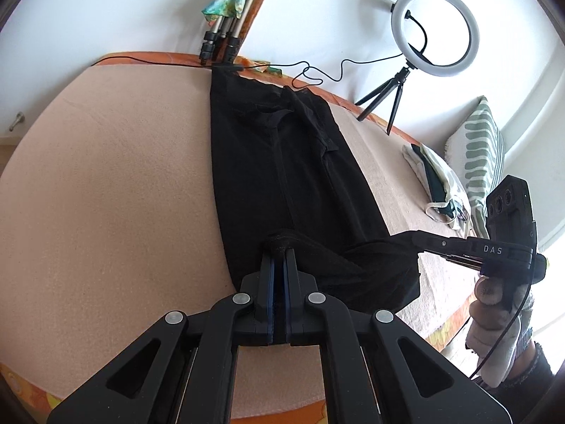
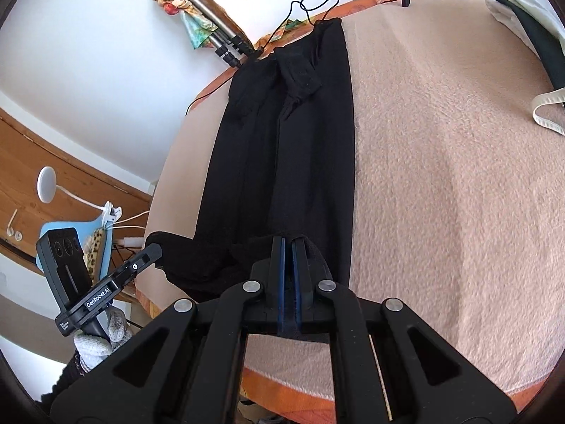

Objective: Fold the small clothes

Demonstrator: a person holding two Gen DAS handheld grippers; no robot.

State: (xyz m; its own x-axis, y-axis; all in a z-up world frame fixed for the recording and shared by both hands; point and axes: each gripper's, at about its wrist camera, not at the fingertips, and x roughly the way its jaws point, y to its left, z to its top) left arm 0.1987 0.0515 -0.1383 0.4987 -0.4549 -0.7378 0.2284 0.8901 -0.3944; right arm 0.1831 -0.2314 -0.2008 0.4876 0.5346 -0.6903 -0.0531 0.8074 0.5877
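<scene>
Black garment (image 1: 282,162), near hem: left gripper (image 1: 279,252) and right gripper (image 2: 288,243) each clenched on it; uneven lift risks skewed fold

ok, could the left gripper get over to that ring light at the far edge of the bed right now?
Probably not as things stand. The left gripper is shut on the near end of the black garment, which the right gripper also holds. The ring light stands past the garment's far end.

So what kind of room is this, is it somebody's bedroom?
Probably a bedroom at home: the black garment lies on a blanket-covered bed, a striped pillow sits at its end, and a ring light stands on it for filming.
</scene>
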